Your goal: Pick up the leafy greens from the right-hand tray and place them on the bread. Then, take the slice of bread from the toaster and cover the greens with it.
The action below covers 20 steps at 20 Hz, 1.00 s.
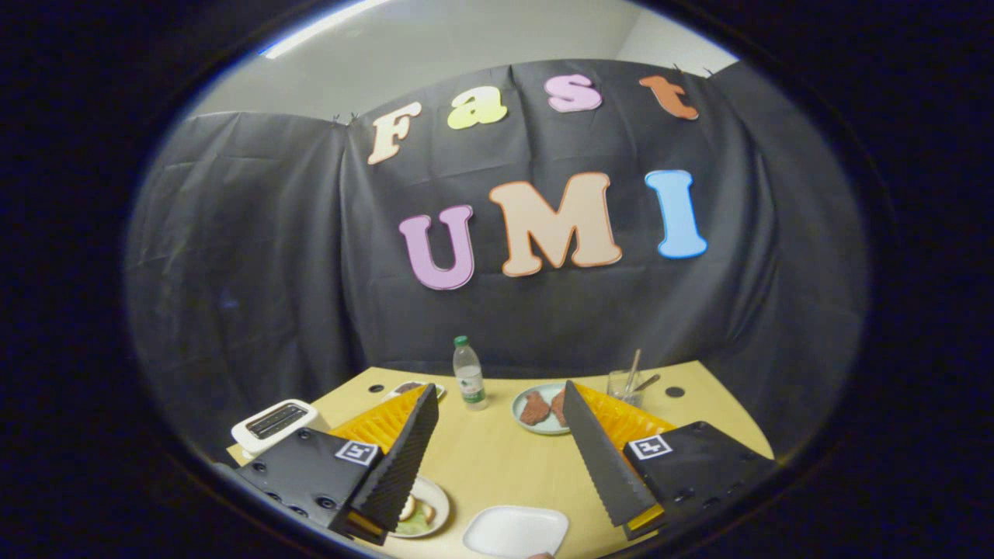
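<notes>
Judging by the small plate [423,508] beside the left finger, something green already lies with bread pieces on it, so the greens look placed. The white tray [516,532] near that plate sits bare. What remains is the toaster [273,424], beyond the plate; its slice cannot be made out. The tool [497,458] is raised above the surface [497,458], released, fingers wide apart, grasping nothing.
</notes>
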Tool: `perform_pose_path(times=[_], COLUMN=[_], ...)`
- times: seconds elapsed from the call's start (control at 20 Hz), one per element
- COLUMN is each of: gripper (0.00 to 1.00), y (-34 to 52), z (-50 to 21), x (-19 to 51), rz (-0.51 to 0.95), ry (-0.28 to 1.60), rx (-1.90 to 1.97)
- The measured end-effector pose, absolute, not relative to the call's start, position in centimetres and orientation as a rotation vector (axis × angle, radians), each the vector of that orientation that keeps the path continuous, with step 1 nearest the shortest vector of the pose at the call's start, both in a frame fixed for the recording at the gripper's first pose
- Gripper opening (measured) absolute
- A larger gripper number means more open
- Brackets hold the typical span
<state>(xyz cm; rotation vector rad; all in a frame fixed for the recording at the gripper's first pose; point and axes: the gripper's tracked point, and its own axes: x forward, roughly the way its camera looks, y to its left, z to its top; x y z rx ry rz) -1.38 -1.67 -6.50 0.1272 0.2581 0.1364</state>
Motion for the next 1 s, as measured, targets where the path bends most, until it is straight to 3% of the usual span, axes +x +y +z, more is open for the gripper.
perform_pose_path(times=[1.0], gripper=[1.0], y=[-5.0], z=[-1.6], x=[-2.4], rz=[-0.015], ry=[0.085], rx=[0.009])
